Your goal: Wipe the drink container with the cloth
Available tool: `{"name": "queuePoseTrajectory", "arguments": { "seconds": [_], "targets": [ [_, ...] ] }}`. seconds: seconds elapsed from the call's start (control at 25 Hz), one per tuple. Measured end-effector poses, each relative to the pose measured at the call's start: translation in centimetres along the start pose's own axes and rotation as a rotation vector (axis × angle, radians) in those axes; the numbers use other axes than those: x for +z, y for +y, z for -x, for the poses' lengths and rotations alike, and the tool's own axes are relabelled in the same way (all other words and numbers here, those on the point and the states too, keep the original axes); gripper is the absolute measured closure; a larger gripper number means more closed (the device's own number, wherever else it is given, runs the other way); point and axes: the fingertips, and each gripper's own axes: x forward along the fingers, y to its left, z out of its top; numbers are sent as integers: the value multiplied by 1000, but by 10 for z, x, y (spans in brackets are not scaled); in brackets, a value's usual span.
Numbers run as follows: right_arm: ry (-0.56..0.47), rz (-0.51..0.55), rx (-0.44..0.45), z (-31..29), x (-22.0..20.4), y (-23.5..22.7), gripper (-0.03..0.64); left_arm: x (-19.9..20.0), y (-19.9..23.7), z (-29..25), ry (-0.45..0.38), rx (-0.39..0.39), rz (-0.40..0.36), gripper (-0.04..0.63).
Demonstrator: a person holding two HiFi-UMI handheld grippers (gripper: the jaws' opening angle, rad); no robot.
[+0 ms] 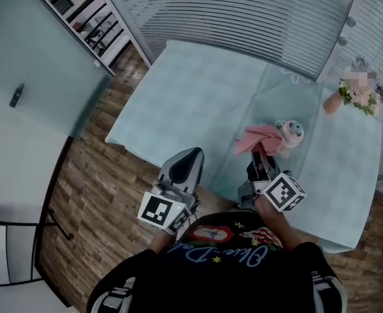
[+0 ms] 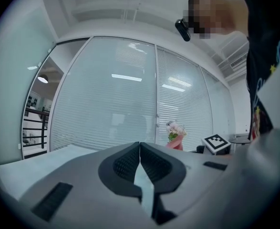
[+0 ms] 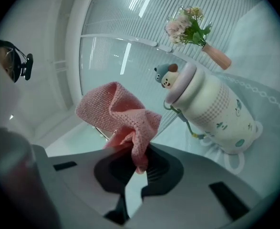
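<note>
The head view looks steeply down on the table (image 1: 198, 83); both gripper views look low across it, sharing the flowers (image 2: 174, 129).

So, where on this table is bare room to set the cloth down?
The whole left half of the table is bare, from its left edge to the pink cloth. Also free: the strip between the drink container and the flower vase. It is crowded only near the front edge, where the right gripper holds the cloth beside the container.
</note>
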Motion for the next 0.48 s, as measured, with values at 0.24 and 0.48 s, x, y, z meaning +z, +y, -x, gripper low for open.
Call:
{"name": "queuePoseTrajectory", "arguments": {
  "seconds": [0.24, 0.48],
  "targets": [
    [-75, -78, -34, -12, 17, -20, 604, -12, -5, -26, 34, -59, -3, 591],
    [-177, -147, -110, -5, 29, -35, 604, -17, -2, -42, 71, -148, 7, 591]
  ]
}}
